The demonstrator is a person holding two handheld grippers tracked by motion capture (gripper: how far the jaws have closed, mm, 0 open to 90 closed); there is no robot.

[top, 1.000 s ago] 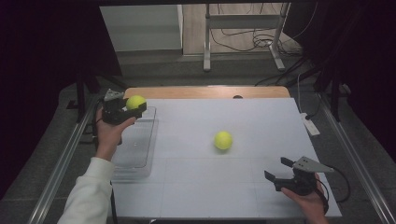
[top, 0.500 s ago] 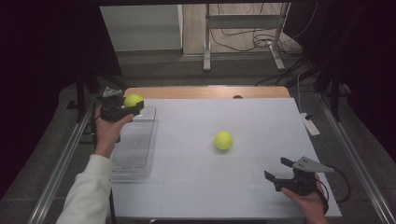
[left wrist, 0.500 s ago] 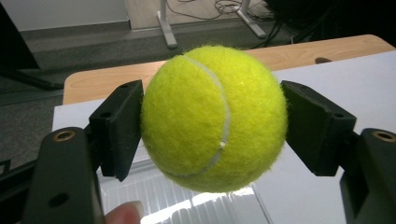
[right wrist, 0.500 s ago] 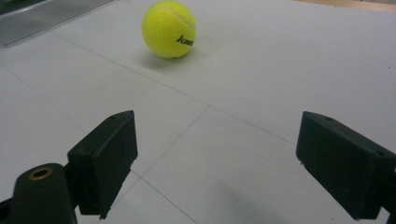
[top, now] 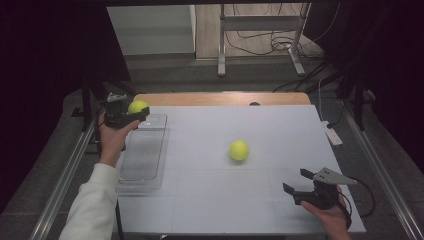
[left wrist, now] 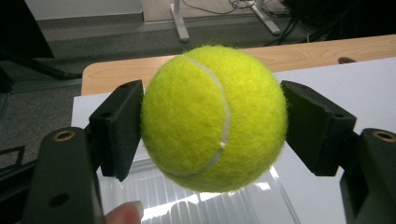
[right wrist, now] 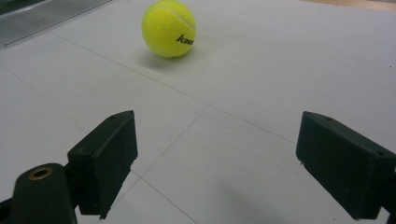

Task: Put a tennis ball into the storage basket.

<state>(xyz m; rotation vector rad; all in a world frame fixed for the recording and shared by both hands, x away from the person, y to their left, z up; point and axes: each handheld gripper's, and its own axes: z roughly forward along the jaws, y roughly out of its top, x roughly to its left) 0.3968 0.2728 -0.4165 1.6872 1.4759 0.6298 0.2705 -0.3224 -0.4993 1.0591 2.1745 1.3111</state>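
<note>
Right hand-held gripper low at lower right of the high view, spread wide and empty, aimed at the loose tennis ball mid-frame on the white bench, likely ready for a pick. Farther off, upper left: left hand-held gripper clamped on second tennis ball by its sides, raised over far end of clear tray, probably for dropping in.
</note>
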